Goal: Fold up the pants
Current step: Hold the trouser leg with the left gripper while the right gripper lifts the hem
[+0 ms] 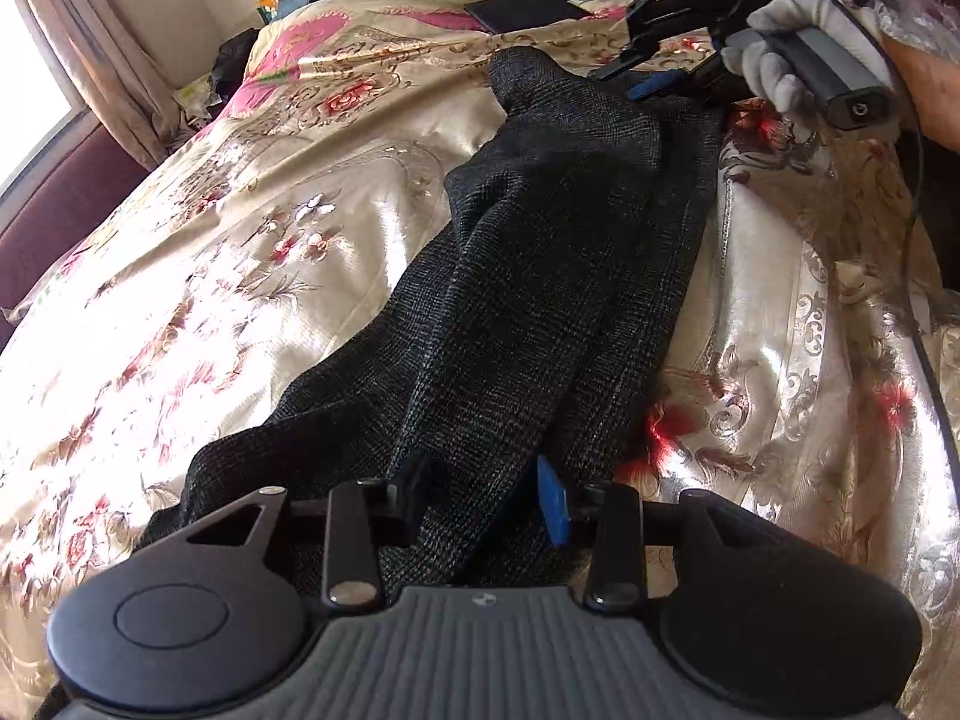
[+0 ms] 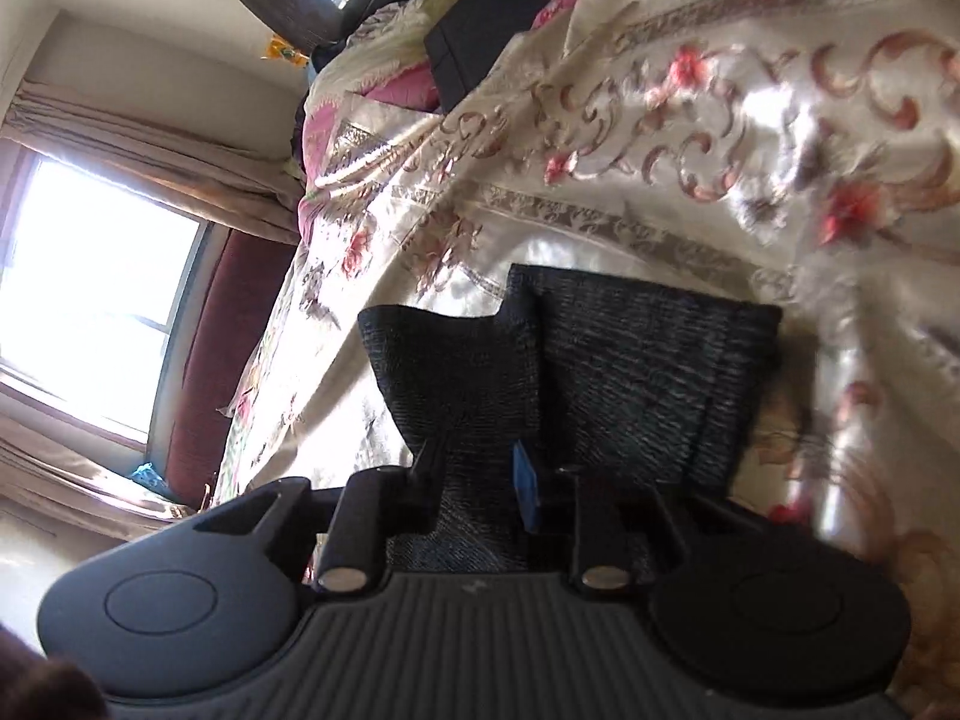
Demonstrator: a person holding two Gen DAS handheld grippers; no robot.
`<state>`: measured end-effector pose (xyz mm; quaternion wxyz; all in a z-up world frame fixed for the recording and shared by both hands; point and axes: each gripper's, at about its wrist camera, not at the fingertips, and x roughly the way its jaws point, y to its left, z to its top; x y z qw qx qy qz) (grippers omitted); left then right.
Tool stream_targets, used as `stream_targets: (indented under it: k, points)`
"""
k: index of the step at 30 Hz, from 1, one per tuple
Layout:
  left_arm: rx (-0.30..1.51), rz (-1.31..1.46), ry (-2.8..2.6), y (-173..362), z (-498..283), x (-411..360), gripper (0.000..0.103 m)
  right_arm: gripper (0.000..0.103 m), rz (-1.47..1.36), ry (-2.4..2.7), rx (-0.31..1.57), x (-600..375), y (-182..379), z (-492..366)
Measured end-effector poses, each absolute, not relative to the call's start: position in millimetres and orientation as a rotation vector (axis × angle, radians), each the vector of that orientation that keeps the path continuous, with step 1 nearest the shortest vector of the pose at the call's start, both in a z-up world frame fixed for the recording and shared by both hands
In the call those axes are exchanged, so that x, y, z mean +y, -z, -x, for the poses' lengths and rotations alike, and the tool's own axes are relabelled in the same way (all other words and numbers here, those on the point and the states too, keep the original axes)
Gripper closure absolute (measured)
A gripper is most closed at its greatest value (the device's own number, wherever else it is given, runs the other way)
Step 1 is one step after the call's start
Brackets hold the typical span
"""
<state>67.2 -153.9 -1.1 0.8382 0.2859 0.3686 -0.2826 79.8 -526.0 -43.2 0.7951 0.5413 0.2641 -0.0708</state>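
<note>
So the dark charcoal woven pants point(image 1: 540, 276) are lying stretched out on the shiny cream floral satin bedspread point(image 1: 252, 252), long axis running from the near edge off toward the far right. The near end is sitting bunched between the pads of the left gripper point(image 1: 483, 504), which looks like it's pinching that fabric. The far end is lying right by the right gripper point(image 1: 648, 54), held in a white-gloved hand point(image 1: 774, 60). From its own camera the right gripper point(image 2: 480, 480) is hanging over the flat squared-off end point(image 2: 630, 360) with its jaws parted and cloth passing between them, not clamped as far as I can tell. I'm guessing the fold is going lengthwise, one end travelling toward the other.
</note>
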Motion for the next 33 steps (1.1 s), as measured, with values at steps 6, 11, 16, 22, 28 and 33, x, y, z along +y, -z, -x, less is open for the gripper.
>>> stream_targets:
  k: [6, 11, 16, 22, 28, 33]
  points:
    - [0.782, -0.598, 0.589, -1, -73, -158, 0.049, 0.101, -1.172, 0.211, 0.543, -529, 43, -91]
    - [0.778, -0.598, 0.6, -1, -70, -157, 0.049, 0.096, -1.076, 0.21, 0.499, -541, 16, -57]
    - [0.775, -0.586, 0.599, -1, -71, -159, 0.048, 0.069, -1.088, 0.239, 0.6, -543, 33, -71]
    - [0.776, -0.578, 0.609, -2, -73, -161, 0.047, 0.062, -1.04, 0.264, 0.618, -532, 37, -97]
    - [0.785, -0.544, 0.606, -1, -75, -158, 0.046, 0.068, -1.002, 0.283, 0.625, -529, 38, -116]
    - [0.78, -0.541, 0.607, -3, -74, -157, 0.046, 0.099, -1.04, 0.257, 0.611, -532, 34, -103]
